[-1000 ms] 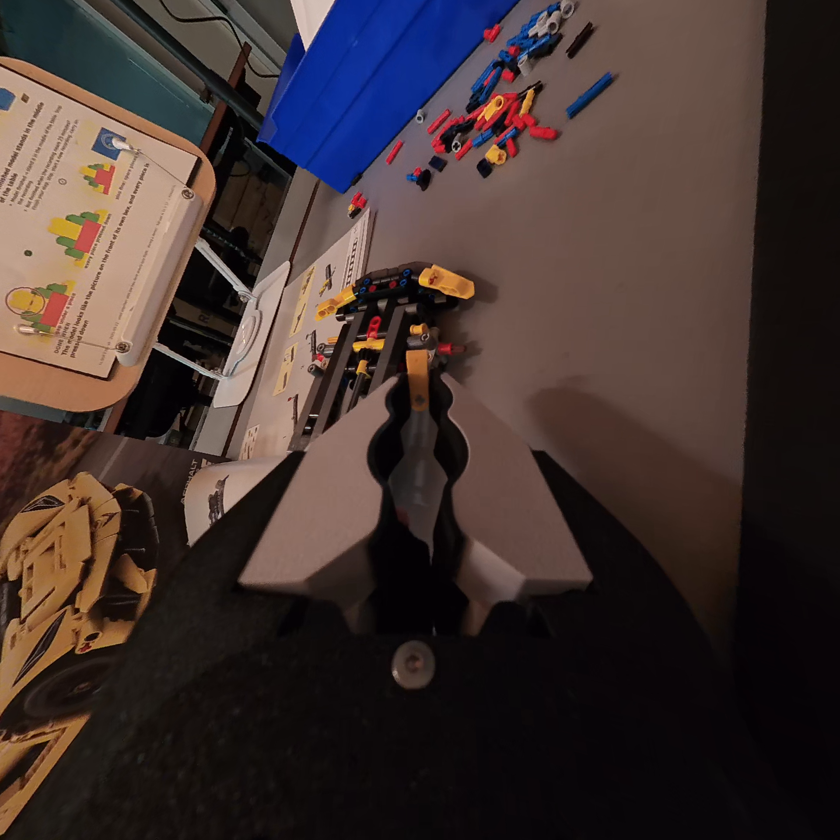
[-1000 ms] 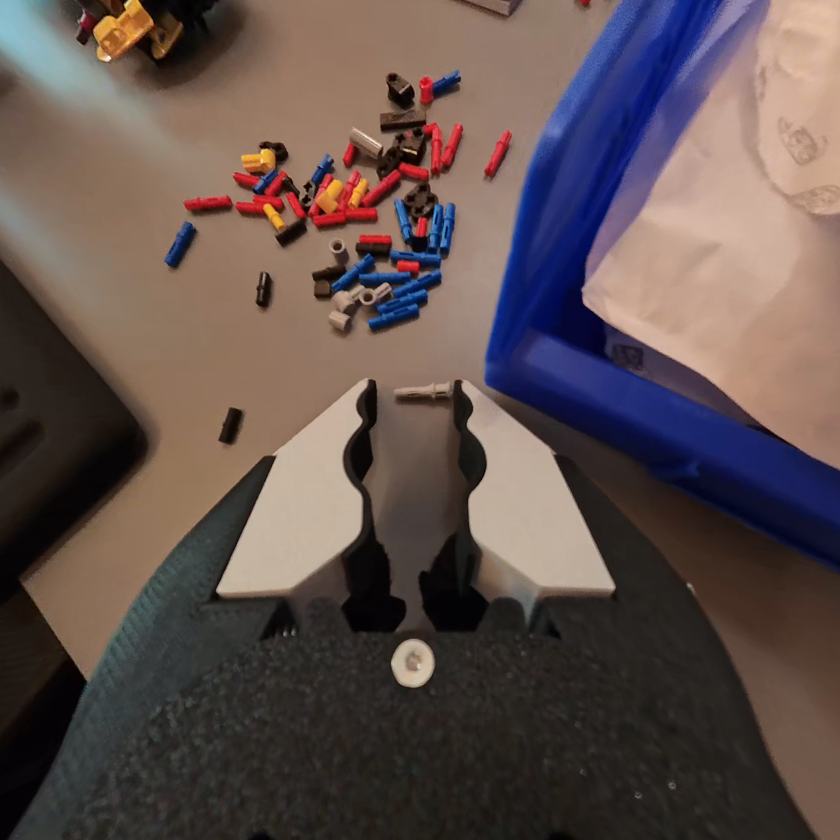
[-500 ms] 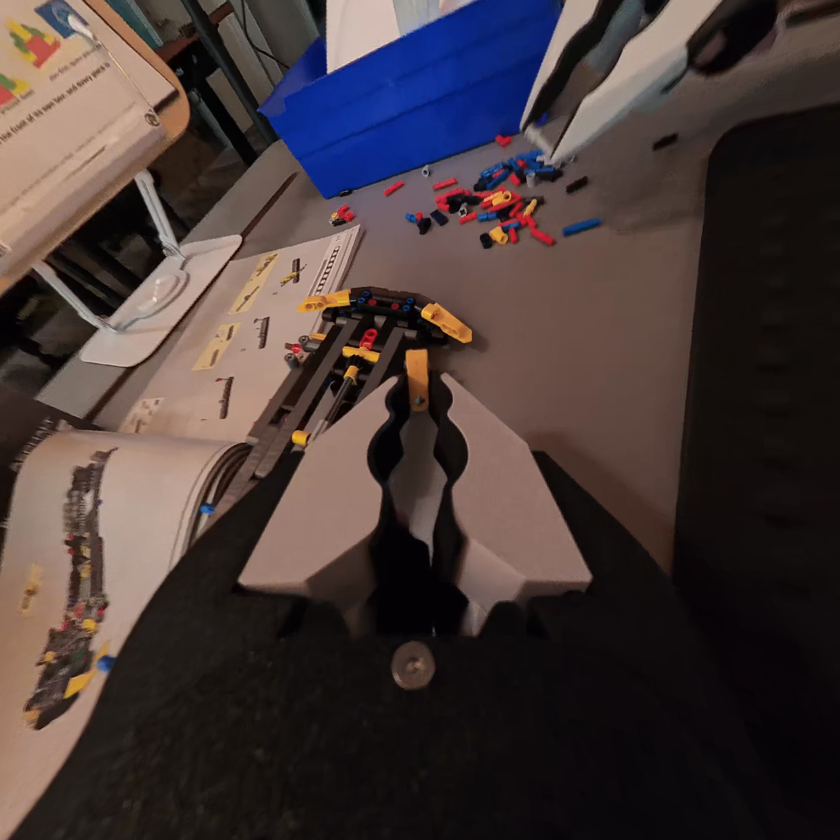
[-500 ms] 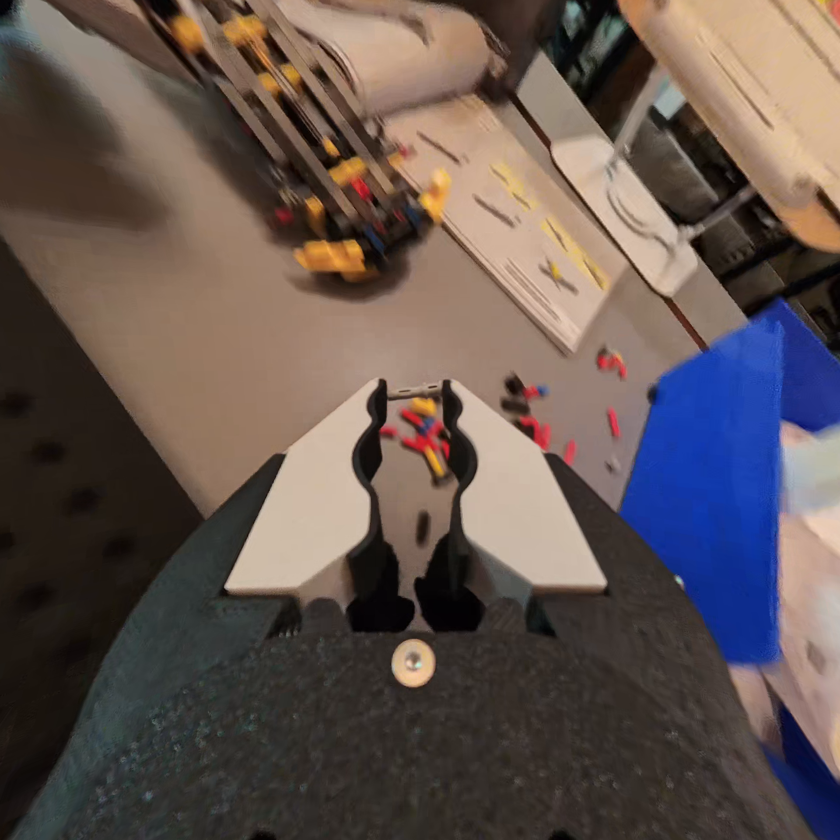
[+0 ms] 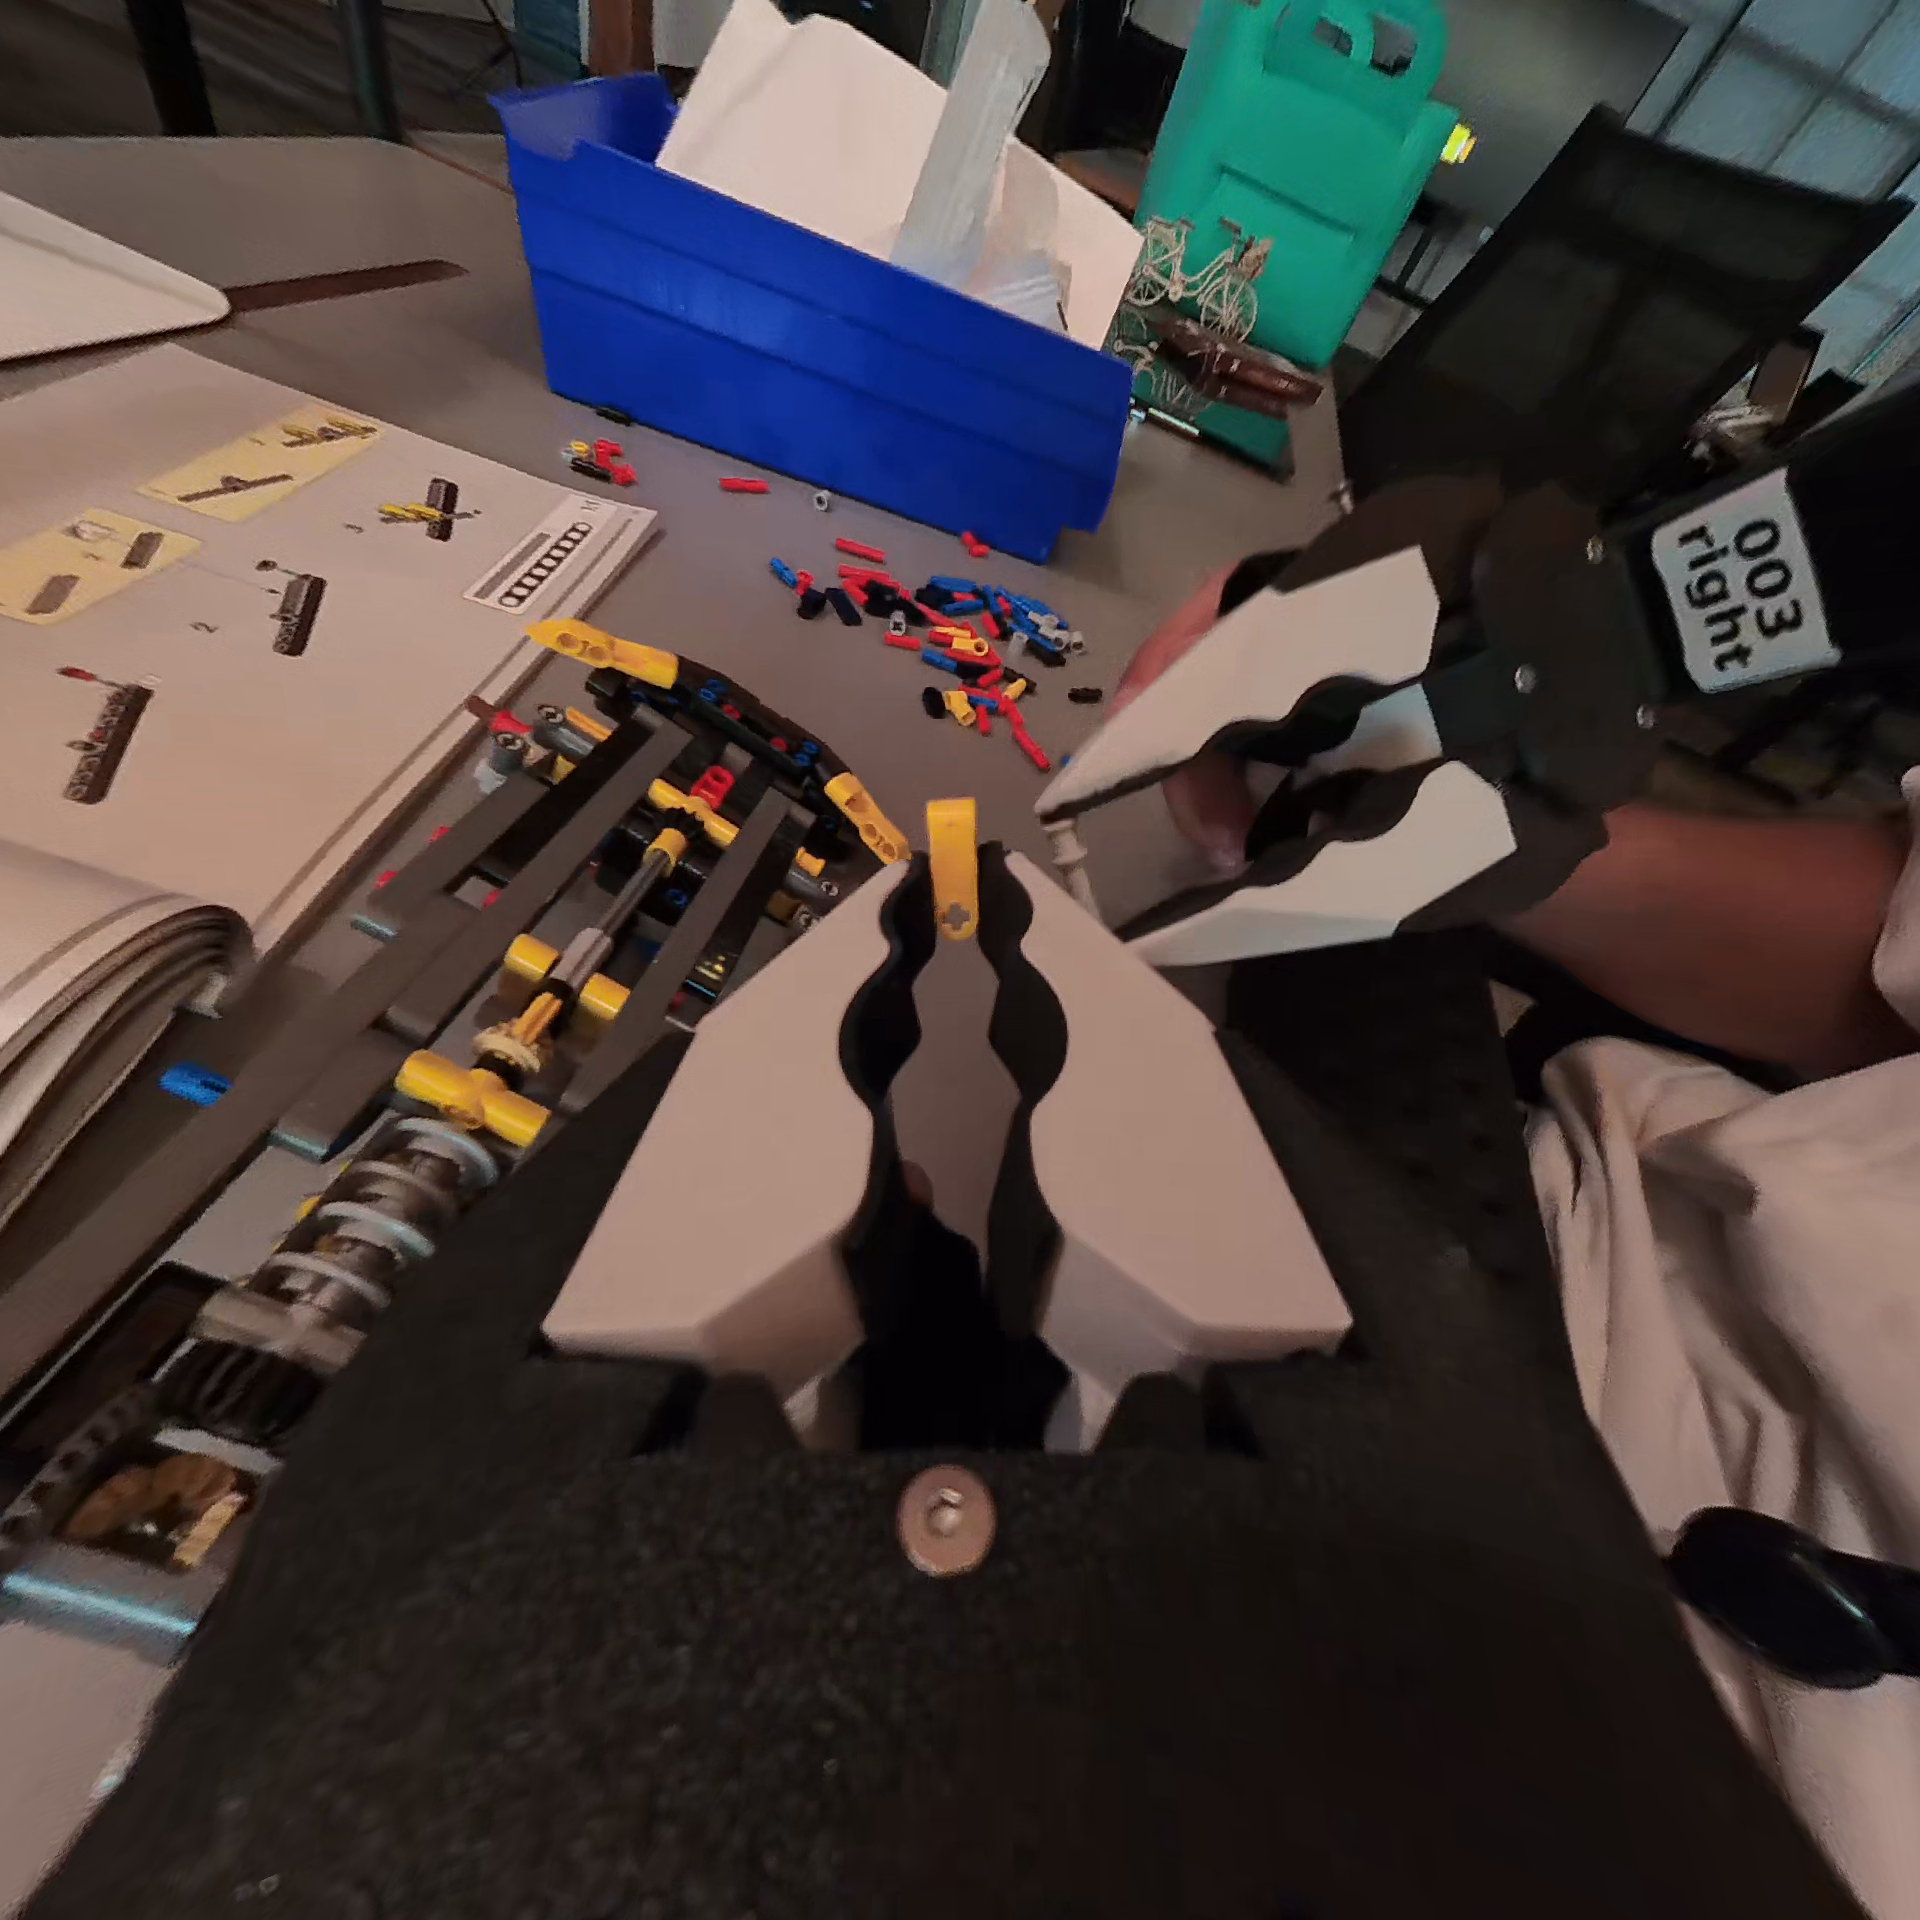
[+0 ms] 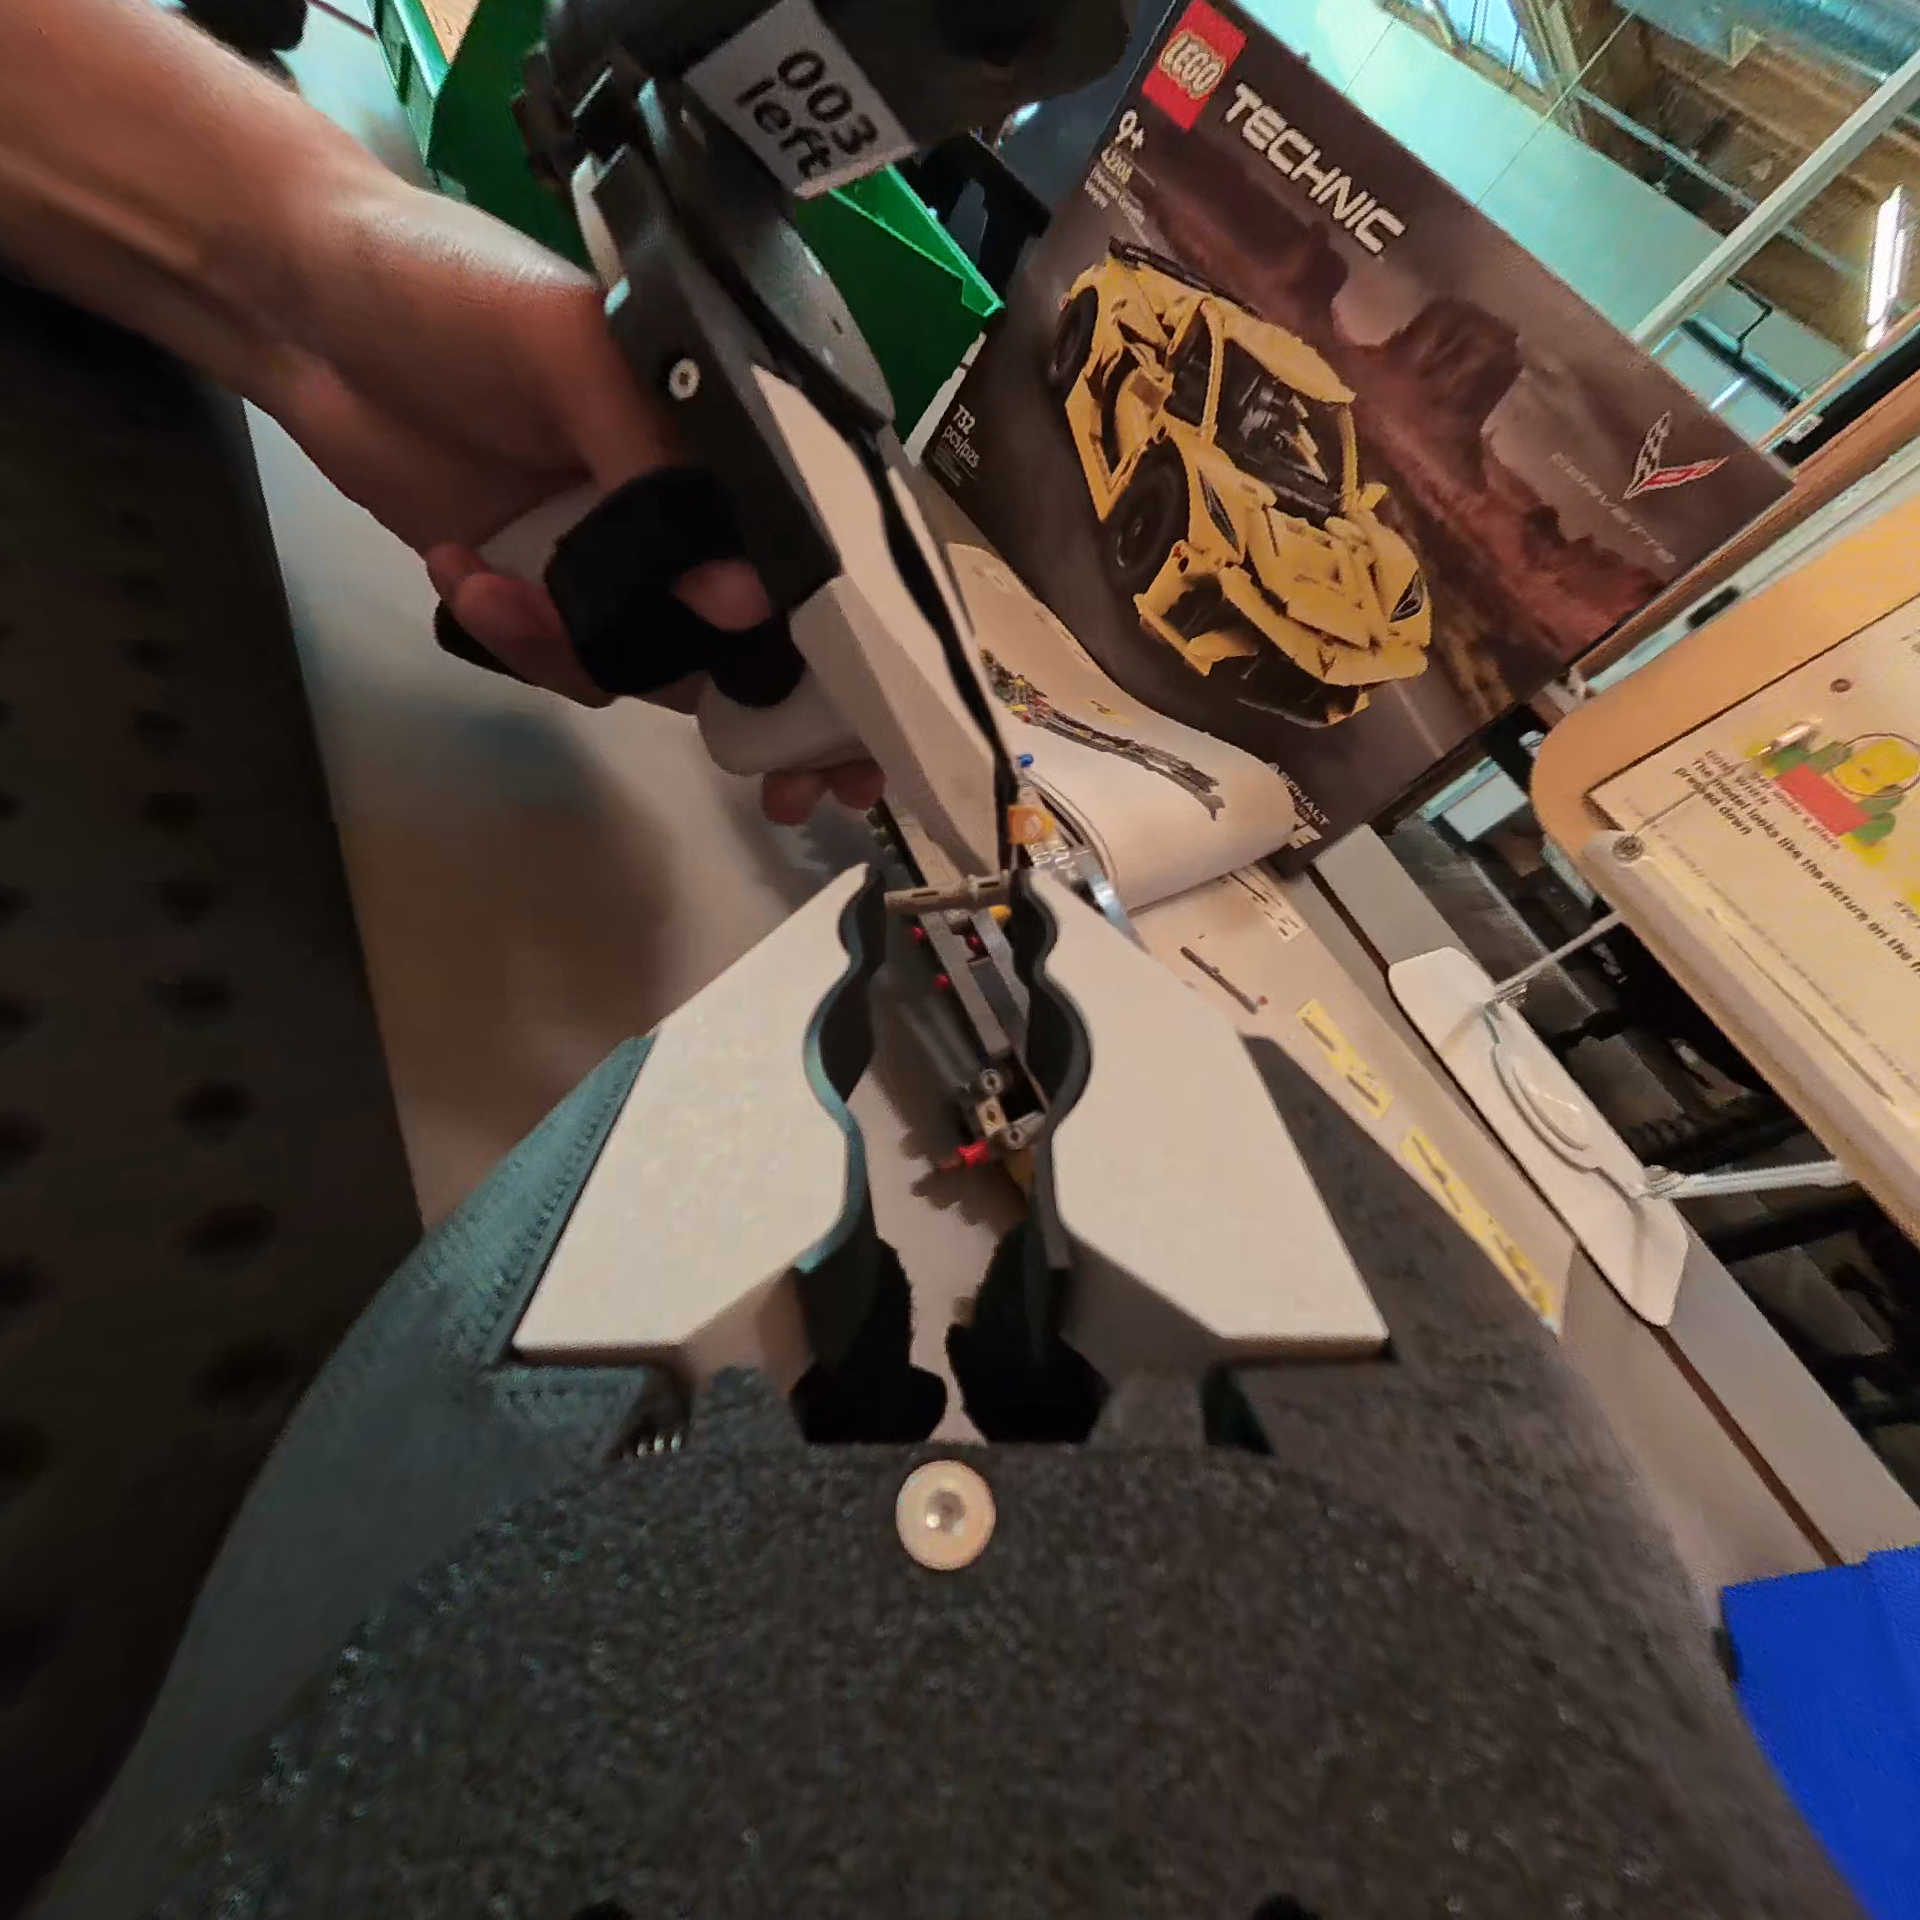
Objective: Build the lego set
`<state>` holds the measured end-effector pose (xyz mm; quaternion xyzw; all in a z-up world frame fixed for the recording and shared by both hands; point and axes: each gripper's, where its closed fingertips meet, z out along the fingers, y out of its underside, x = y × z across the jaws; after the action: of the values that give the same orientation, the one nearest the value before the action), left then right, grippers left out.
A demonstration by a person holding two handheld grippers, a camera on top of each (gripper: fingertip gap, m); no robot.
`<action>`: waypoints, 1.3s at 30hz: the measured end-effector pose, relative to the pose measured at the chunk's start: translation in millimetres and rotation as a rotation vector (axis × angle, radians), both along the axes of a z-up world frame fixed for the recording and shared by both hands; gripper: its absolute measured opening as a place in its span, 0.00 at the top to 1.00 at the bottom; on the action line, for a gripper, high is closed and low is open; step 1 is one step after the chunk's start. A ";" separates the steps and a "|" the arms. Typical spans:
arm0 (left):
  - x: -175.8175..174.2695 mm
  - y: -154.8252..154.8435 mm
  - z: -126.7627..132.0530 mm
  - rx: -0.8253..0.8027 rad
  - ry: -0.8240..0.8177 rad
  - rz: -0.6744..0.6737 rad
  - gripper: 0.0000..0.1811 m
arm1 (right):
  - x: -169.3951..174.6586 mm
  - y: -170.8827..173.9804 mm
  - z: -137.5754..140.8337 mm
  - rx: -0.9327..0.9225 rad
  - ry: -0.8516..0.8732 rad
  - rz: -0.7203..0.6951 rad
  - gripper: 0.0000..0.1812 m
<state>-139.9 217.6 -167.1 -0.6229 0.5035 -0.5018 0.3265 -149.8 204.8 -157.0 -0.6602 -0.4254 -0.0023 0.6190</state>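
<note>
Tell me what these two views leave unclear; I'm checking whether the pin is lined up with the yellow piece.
- Left wrist view: the grey pin is mostly hidden behind the right gripper finger tips.
- Left wrist view: the yellow liftarm's lower end is buried between the left gripper pads.
- Right wrist view: the liftarm is a tiny sliver, so whether pin and hole touch cannot be told.
- Right wrist view: the chassis is blurred and screened by fingers.

The grey table [image 5: 1143,520] is carrying a blue bin [image 5: 810,343], a scatter of small loose pieces [image 5: 956,649], an open instruction booklet [image 5: 260,644] and the dark, partly built chassis [image 5: 582,883] lying beside it.
</note>
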 end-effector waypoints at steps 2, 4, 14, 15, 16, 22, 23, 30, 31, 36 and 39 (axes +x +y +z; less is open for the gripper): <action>-0.8 4.1 -0.8 -0.007 0.003 0.013 0.97 | -1.4 0.7 -7.6 -0.054 0.023 -0.024 0.87; -1.0 7.9 -5.0 0.007 0.024 0.029 0.97 | 1.0 1.5 -14.0 -0.094 0.005 -0.061 0.87; -2.0 7.6 -21.5 0.059 0.123 0.020 0.97 | 15.5 13.9 -11.3 0.006 -0.070 -0.184 0.87; -3.6 4.9 -26.7 0.093 0.162 -0.001 0.97 | 17.3 14.6 -10.8 0.005 -0.068 -0.196 0.87; -5.9 2.3 -33.0 0.137 0.210 -0.023 0.97 | 19.4 15.6 -9.8 0.007 -0.062 -0.206 0.87; -31.2 -16.8 -62.6 0.362 0.507 -0.175 0.96 | 31.7 20.8 -5.6 -0.041 0.055 -0.230 0.87; -33.1 -17.8 -61.8 0.365 0.528 -0.173 0.96 | 33.1 21.3 -4.9 -0.047 0.070 -0.231 0.87; -45.7 -24.2 -68.6 0.426 0.687 -0.246 0.96 | 33.9 19.9 -5.3 -0.089 0.123 -0.217 0.87; -46.9 -26.8 -70.5 0.420 0.706 -0.264 0.97 | 32.9 19.4 -6.5 -0.096 0.121 -0.212 0.87; -47.8 -30.3 -81.0 0.425 0.780 -0.286 0.96 | 26.5 18.0 -16.3 -0.108 0.049 -0.199 0.87; -47.3 -31.3 -86.7 0.405 0.796 -0.284 0.96 | 22.5 16.1 -20.6 -0.097 -0.002 -0.192 0.87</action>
<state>-187.2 186.3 -253.8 -0.6158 0.7575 -0.1553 0.1512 -127.3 220.9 -177.6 -0.7270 -0.3605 -0.0418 0.5829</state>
